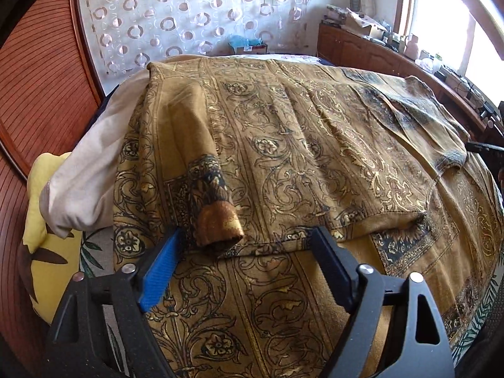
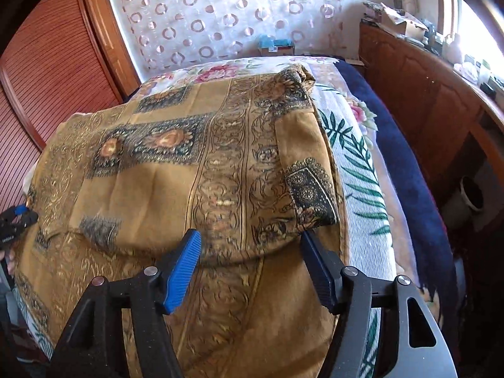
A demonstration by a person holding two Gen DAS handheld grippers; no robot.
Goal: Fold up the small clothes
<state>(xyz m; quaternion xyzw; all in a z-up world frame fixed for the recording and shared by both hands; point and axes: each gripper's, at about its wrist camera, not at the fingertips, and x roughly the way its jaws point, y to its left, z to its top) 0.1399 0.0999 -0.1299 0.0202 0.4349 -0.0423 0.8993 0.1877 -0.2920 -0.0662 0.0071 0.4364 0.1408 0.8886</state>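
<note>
A golden-brown garment (image 1: 283, 145) with dark scroll print lies spread on the bed, its upper layer folded over the lower one. A short sleeve (image 1: 214, 204) with a rolled cuff lies on it at the left. My left gripper (image 1: 247, 236) is open, low over the folded layer's near hem, its blue pad just left of the cuff. In the right wrist view the same garment (image 2: 176, 163) shows a sleeve (image 2: 312, 189) at its right edge. My right gripper (image 2: 250, 236) is open, its fingertips either side of the near fold edge, not pinching it. The left gripper (image 2: 15, 217) shows at the far left.
A white cloth (image 1: 94, 157) and a yellow pillow (image 1: 47, 220) lie left of the garment. A leaf-print sheet (image 2: 359, 173) and a navy blanket (image 2: 403, 157) run along the bed's right side. A wooden cabinet (image 2: 425, 100) stands beyond, slatted wooden doors (image 2: 47, 63) at the left.
</note>
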